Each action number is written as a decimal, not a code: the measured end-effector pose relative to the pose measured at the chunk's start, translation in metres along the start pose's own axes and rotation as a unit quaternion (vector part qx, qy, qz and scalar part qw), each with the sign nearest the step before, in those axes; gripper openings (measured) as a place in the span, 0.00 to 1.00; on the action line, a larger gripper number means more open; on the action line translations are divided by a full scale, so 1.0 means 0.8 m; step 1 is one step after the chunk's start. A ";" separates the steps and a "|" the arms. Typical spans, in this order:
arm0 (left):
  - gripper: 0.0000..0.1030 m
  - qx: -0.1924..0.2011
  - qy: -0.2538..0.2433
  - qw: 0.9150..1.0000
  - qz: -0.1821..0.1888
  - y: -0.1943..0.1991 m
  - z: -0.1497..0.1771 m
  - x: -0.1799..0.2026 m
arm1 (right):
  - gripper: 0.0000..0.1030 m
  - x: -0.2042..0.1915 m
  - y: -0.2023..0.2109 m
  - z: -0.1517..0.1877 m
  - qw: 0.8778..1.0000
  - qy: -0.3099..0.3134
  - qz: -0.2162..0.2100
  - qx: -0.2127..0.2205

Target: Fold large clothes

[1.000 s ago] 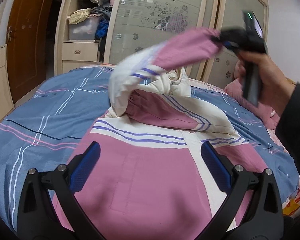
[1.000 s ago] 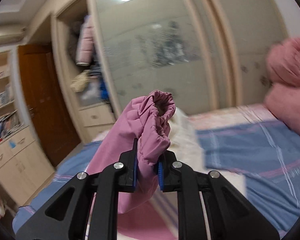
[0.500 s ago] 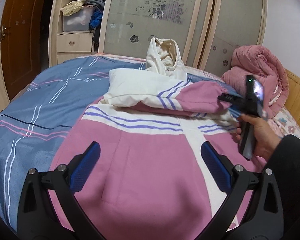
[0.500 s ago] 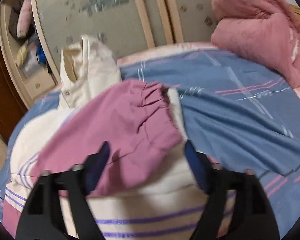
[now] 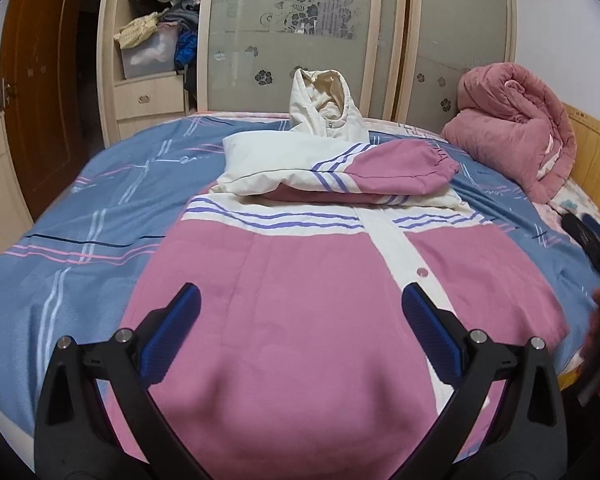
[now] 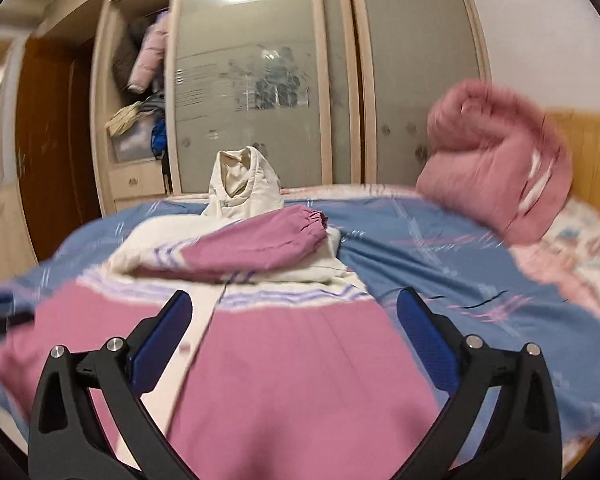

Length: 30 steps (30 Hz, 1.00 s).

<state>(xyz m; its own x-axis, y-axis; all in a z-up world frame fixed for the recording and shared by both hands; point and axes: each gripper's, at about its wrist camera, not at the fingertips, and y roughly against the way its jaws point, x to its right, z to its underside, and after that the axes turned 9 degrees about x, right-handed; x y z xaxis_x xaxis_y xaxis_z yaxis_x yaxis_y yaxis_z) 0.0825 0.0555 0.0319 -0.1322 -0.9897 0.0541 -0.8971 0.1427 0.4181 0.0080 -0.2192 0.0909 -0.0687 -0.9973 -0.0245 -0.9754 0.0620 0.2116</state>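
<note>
A pink and cream hooded jacket [image 5: 300,280] lies flat on the blue bed, hem toward me, with purple stripes across the chest. One sleeve [image 5: 379,172] is folded across the chest, its pink cuff pointing right. The cream hood [image 5: 323,100] stands up at the far end. My left gripper [image 5: 300,320] is open and empty above the lower jacket. My right gripper [image 6: 294,332] is open and empty above the jacket's [image 6: 300,360] lower right part; the folded sleeve [image 6: 260,244] lies ahead. In the left wrist view the right gripper [image 5: 591,240] shows blurred at the right edge.
A rolled pink quilt [image 5: 515,124] sits at the bed's far right by a wooden headboard [image 5: 595,148]. A wardrobe with frosted sliding doors [image 5: 292,32] and open shelves of clothes [image 5: 160,36] stands behind the bed. A brown door [image 5: 40,92] is at left.
My right gripper carried the sleeve cuff across the chest, let it go there, opened, and drew back toward the hem. The left gripper stayed open over the jacket.
</note>
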 end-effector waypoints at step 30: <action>0.98 0.046 -0.020 0.997 -0.058 0.045 0.026 -0.004 | 0.99 -0.012 0.051 0.025 0.999 0.030 -0.031 0.010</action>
<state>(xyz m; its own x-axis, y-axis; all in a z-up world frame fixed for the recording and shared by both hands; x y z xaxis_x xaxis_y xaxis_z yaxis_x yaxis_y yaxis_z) 0.0421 0.0637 0.0281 -0.0413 -0.9988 -0.0267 -0.9422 0.0300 0.3337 -0.0350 -0.2067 0.0800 0.0045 -0.9998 0.0218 -0.9814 -0.0002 0.1917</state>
